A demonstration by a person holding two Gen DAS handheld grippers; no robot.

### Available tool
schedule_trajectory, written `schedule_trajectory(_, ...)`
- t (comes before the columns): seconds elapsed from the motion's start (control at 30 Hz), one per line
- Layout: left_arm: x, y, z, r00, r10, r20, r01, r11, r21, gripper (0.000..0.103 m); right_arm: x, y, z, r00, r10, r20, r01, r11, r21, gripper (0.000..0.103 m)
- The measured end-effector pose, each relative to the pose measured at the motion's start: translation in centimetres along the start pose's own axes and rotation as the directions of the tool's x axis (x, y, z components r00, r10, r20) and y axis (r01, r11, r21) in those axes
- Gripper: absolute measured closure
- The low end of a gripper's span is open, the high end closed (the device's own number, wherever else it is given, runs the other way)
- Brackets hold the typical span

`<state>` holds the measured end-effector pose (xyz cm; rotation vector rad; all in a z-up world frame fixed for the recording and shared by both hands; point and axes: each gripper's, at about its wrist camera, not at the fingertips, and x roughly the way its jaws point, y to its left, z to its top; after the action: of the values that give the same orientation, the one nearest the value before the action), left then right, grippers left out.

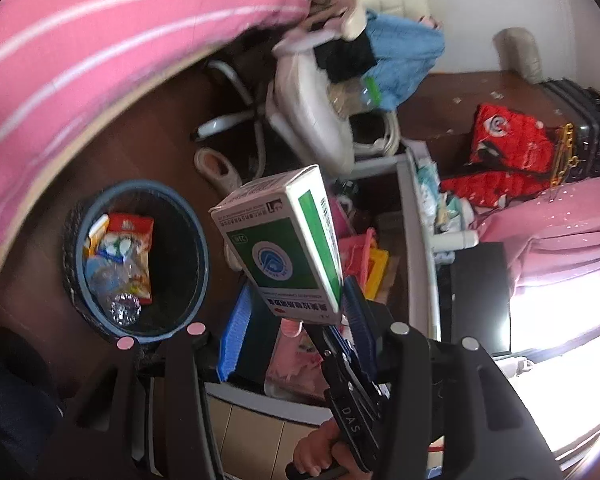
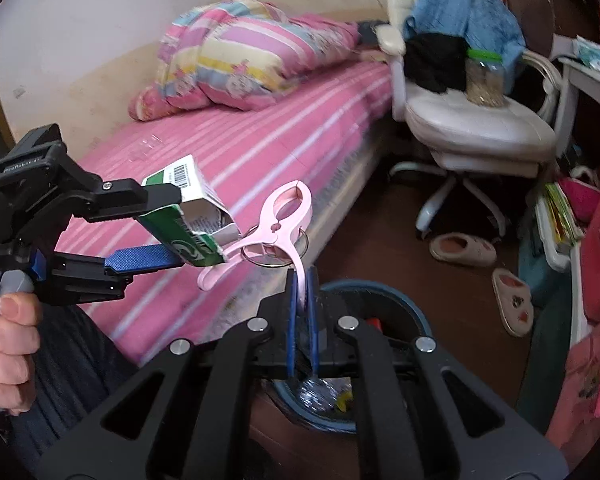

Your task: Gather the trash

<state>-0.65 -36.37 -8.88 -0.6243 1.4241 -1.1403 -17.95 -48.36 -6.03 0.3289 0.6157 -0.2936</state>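
The left hand-held gripper (image 1: 300, 316) pinches a green-and-white carton (image 1: 284, 240) mid-frame, right of the trash bin (image 1: 198, 240) at lower left. The right hand-held gripper (image 2: 302, 280) pinches a pink clip (image 2: 268, 232) above the bin, seemingly by one handle. Released here, the carton would likely fall beside the bin, and the thinly held clip could slip.

The box (image 1: 284, 240) is smooth printed card, torn ragged at its open end. The clip (image 2: 276, 224) is glossy pink plastic with a thin metal ring. The grippers' fingers (image 2: 140, 258) carry rough blue pads on matt black plastic. The bin (image 1: 198, 240) has a smooth blue rim; the wrapper (image 1: 134, 248) inside is shiny. The bed (image 2: 260, 140) is striped cloth, the chair (image 2: 480, 120) sleek white leather-like, the floor (image 2: 380, 232) dark wood.
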Motion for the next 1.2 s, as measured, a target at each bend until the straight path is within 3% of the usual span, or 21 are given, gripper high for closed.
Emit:
schedule_trajectory(0.4, 7.5, 4.1, 0.3, 0.987, 0.066, -0.148, -0.074, 0.996, -0.054, 0.058, 5.0, -4.0, -4.0, 0.987, -0.062, -0.147, 0.070, 0.996, 0.052, 0.097)
schedule_trajectory(0.9, 12.5, 8.3, 1.4, 0.960, 0.094, -0.262, -0.130, 0.984, -0.123, 0.055, 9.6, -5.0, -6.4, 0.958, -0.099, -0.268, 0.123, 0.990, 0.075, 0.096)
schedule_trajectory(0.93, 12.7, 8.5, 1.5, 0.957, 0.108, -0.268, -0.144, 0.983, -0.118, 0.053, 9.7, -5.0, -6.4, 0.957, -0.109, -0.269, 0.133, 0.988, 0.073, 0.093)
schedule_trajectory(1.0, 12.9, 8.7, 1.7, 0.953, 0.133, -0.271, -0.166, 0.981, -0.103, 0.043, 10.0, -4.9, -6.3, 0.953, -0.134, -0.270, 0.158, 0.985, 0.071, 0.058)
schedule_trajectory(1.03, 12.9, 8.7, 1.8, 0.951, 0.154, -0.268, -0.185, 0.978, -0.094, 0.027, 9.8, -4.9, -6.2, 0.955, -0.159, -0.252, 0.182, 0.981, 0.069, 0.044)
schedule_trajectory(1.07, 12.9, 8.7, 1.9, 0.949, 0.179, -0.259, -0.207, 0.975, -0.085, 0.016, 9.8, -4.8, -6.2, 0.954, -0.166, -0.249, 0.188, 0.980, 0.068, 0.037)
schedule_trajectory(1.2, 12.8, 8.6, 2.2, 0.943, 0.230, -0.241, -0.254, 0.965, -0.072, 0.011, 10.0, -4.6, -6.1, 0.951, -0.177, -0.255, 0.196, 0.979, 0.053, 0.028)
